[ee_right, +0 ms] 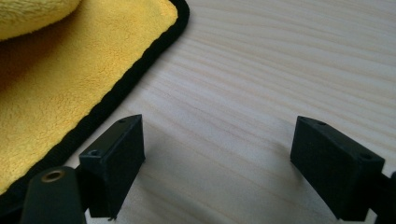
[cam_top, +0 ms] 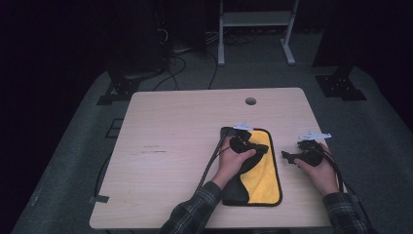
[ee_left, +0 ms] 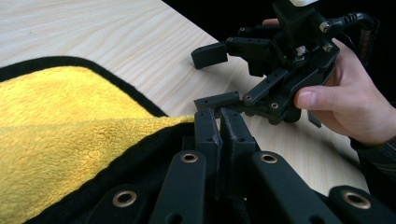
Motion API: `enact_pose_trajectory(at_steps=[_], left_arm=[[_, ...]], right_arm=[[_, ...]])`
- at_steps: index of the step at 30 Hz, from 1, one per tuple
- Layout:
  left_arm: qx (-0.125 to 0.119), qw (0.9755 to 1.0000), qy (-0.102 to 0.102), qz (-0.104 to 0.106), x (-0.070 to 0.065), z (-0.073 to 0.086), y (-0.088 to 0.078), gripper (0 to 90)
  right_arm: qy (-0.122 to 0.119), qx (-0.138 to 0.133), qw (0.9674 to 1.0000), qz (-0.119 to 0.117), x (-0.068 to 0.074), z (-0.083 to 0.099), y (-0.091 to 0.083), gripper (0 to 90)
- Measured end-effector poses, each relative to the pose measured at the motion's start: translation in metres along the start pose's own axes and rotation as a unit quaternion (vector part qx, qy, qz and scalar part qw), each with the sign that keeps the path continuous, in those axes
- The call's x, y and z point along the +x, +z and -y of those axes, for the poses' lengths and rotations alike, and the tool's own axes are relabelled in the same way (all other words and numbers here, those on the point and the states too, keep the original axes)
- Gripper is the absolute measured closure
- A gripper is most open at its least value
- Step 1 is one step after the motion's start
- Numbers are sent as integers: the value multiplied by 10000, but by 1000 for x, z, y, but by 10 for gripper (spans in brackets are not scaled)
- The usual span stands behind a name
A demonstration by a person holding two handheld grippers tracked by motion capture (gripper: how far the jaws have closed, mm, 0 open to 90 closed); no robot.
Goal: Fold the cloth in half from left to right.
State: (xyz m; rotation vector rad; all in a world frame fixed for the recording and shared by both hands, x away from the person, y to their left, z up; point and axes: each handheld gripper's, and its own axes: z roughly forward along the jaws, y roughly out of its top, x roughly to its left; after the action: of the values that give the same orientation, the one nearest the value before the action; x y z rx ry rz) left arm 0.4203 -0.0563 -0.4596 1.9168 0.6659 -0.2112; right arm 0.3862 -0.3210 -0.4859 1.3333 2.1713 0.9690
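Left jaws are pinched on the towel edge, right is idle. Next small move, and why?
Probably carry the left gripper on across the yellow towel to finish the fold: its jaws are shut on the black-trimmed edge, already lifted over the yellow pile. The right gripper stands open over bare table, not needed.

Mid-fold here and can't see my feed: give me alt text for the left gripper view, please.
The left gripper is shut on a folded-over flap of the yellow cloth with black edging, lifted over the layer lying on the wooden table. Beyond it, the right gripper is held in the person's hand with its jaws open above bare wood beside the cloth.
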Motion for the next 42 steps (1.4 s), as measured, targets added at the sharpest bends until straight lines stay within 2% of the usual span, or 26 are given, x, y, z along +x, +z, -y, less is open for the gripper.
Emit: enact_pose_trajectory(at_steps=[6, 9, 12, 19, 20, 22, 27, 28, 29, 30, 31, 33, 34, 35, 36, 37, 38, 39, 40, 41, 42], left_arm=[[114, 9999, 26, 44, -3, 0, 13, 860], [230, 9997, 44, 11, -2, 2, 20, 857], [345, 9994, -21, -41, -1, 6, 29, 855], [529, 9985, 36, -159, 1, 9, 40, 845], [637, 9977, 68, -230, 0, 9, 42, 838], [684, 9973, 77, -267, -1, 8, 44, 817], [611, 9978, 108, -238, -4, 6, 39, 684], [599, 9978, 133, -255, -4, 5, 36, 646], [590, 9977, 163, -294, -5, 4, 33, 646], [582, 9975, 176, -370, -5, 2, 24, 596], [582, 9975, 176, -370, -5, 2, 24, 580], [527, 9976, 186, -419, -4, 1, 12, 567], [499, 9971, 222, -529, -3, 1, -1, 539], [499, 9971, 222, -529, -3, 1, -1, 535], [480, 9960, 238, -717, -3, 2, -16, 528], [480, 9960, 238, -717, -3, 2, -16, 520], [428, 9946, 259, -910, -1, 7, -30, 514], [443, 9934, 267, -1027, 1, 9, -37, 503], [432, 9923, 281, -1125, 3, 12, -43, 491], [432, 9923, 281, -1125, 3, 12, -43, 487], [451, 9902, 271, -1290, 7, 18, -55, 480]], right_arm=[[-3, 3, 10000, -7, 0, 0, 0, 163], [-7, 2, 10000, -11, 0, 0, 0, 163], [-7, 2, 10000, -15, 0, 0, 0, 163], [-19, -1, 10000, -18, 0, 0, 0, 162], [-22, -2, 10000, -20, 0, 0, 0, 163], [-23, -1, 10000, -20, 0, 0, 0, 163], [-23, -1, 10000, -20, 0, 0, 0, 163], [-24, -1, 10000, -20, 0, 0, 0, 163], [-24, -1, 10000, -20, 0, 0, 0, 163], [-22, -1, 10000, -20, 0, 0, 0, 163], [-22, -1, 10000, -20, 0, 0, 0, 163], [-24, -1, 10000, -20, 0, 0, 0, 163], [-21, -2, 10000, -18, 0, 0, 0, 163], [-21, -2, 10000, -18, 0, 0, 0, 163], [-23, -2, 10000, -18, 0, 0, 0, 163], [-23, -2, 10000, -18, 0, 0, 0, 163], [-19, 1, 10000, -19, 0, 0, 0, 163], [-19, 1, 10000, -19, 0, 0, 0, 163], [-19, 1, 10000, -19, 0, 0, 0, 163], [-19, 1, 10000, -19, 0, 0, 0, 163], [-19, 1, 10000, -13, 0, 0, 0, 163]])
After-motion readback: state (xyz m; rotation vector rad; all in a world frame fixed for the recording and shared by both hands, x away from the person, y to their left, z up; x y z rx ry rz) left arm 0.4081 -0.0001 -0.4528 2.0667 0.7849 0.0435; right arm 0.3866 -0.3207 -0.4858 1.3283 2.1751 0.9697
